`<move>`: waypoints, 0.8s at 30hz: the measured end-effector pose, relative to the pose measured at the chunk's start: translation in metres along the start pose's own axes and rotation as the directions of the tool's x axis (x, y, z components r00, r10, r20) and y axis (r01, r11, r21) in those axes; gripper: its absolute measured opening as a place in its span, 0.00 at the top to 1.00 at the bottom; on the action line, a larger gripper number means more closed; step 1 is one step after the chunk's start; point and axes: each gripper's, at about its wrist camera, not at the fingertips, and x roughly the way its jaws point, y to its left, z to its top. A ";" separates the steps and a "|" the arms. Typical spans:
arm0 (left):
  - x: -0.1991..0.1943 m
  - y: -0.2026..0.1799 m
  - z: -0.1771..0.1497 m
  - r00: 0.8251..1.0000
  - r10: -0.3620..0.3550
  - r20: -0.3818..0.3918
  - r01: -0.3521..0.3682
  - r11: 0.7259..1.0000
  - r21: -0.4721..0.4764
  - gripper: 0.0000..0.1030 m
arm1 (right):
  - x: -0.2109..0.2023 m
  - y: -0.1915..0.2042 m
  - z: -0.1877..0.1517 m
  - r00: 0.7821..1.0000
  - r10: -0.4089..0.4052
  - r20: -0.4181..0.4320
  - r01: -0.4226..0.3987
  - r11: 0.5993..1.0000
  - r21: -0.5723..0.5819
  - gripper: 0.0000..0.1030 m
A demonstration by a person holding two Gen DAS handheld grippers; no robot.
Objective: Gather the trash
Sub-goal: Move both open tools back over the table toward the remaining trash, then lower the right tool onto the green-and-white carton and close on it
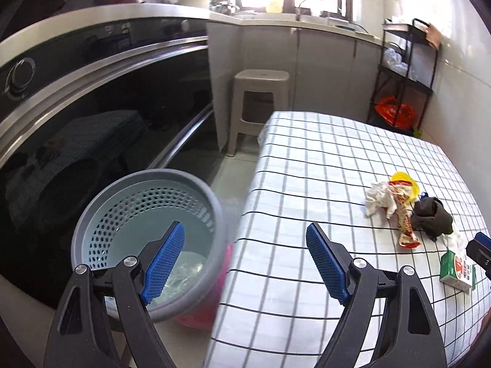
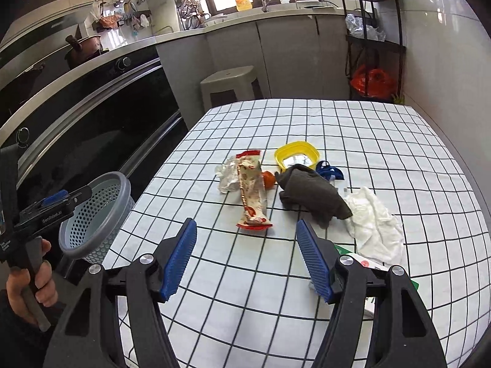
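Observation:
My left gripper [image 1: 245, 230] is open and holds nothing; it hovers over the table's left edge, beside a grey perforated bin [image 1: 147, 233] with clear plastic [image 1: 184, 273] at its bottom. My right gripper [image 2: 247, 225] is open and empty above the checked tablecloth [image 2: 276, 276], short of the trash pile. The pile holds a red-and-white snack wrapper [image 2: 253, 196], crumpled clear plastic [image 2: 227, 174], a yellow lid [image 2: 296, 156], a dark grey cloth [image 2: 310, 196] and white tissue [image 2: 374, 224]. A green-and-white carton [image 1: 457, 271] lies nearest, partly hidden behind the right finger in the right wrist view.
The bin [image 2: 98, 214] stands off the table's left side, in front of a black oven front [image 1: 92, 107], with something pink [image 1: 208, 306] under it. A beige stool [image 1: 260, 98] and a black rack with an orange bag [image 1: 396, 113] stand beyond the table. A hand [image 2: 27, 288] holds the left gripper.

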 end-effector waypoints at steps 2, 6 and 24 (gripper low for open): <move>-0.002 -0.016 0.000 1.000 -0.013 0.004 0.013 1.000 0.027 0.21 | -0.002 -0.012 -0.003 1.000 -0.011 -0.004 0.011 1.000 0.018 0.37; -0.005 -0.049 0.003 0.998 -0.061 0.012 0.060 0.996 0.065 0.19 | -0.011 -0.033 -0.007 0.999 -0.051 0.016 0.051 0.998 0.039 0.36; 0.017 -0.150 -0.015 0.969 -0.239 -0.071 0.247 0.956 0.157 0.18 | -0.025 -0.135 -0.021 0.977 -0.214 0.001 0.210 0.956 0.204 0.31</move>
